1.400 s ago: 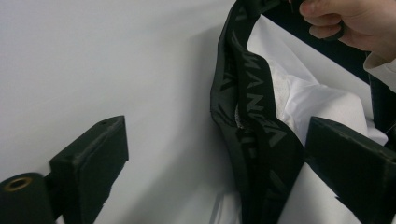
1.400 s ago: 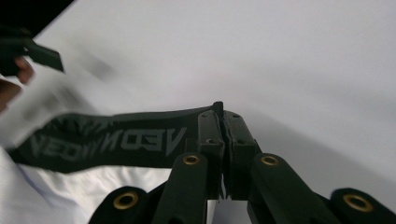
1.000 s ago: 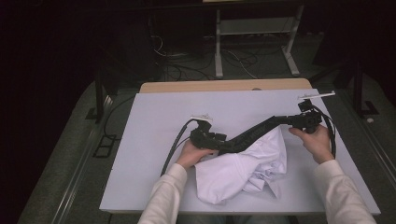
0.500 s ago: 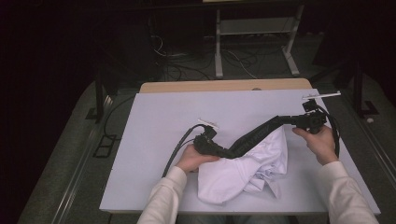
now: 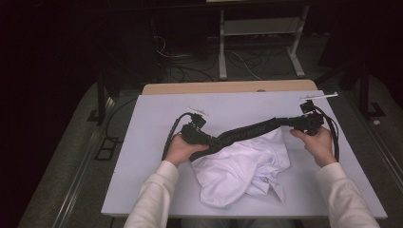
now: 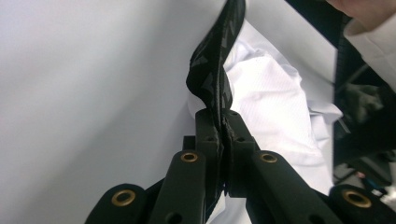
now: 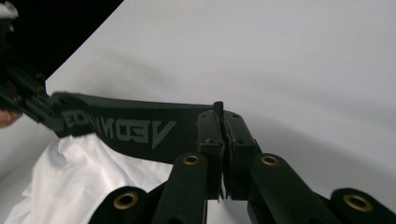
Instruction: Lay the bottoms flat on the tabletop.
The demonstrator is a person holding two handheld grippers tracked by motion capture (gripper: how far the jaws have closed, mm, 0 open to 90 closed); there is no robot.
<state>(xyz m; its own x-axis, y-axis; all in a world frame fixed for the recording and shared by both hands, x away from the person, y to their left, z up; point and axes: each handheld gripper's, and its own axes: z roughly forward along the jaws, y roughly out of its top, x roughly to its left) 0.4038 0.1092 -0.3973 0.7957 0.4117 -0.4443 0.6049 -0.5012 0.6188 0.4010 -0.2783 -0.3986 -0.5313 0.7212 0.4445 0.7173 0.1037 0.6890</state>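
Matte white table (image 5: 142,142); both claws clamp woven black waistband (image 5: 247,130) above crumpled white garment (image 5: 242,171).

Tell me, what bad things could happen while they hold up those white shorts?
The left gripper and right gripper each pinch only a thin bit of the black waistband, so it might slip out if pulled harder. The white fabric lies bunched on the table and could stay crumpled or drag when lifted. The right hand is near the table's right edge, so there is little room left to stretch.
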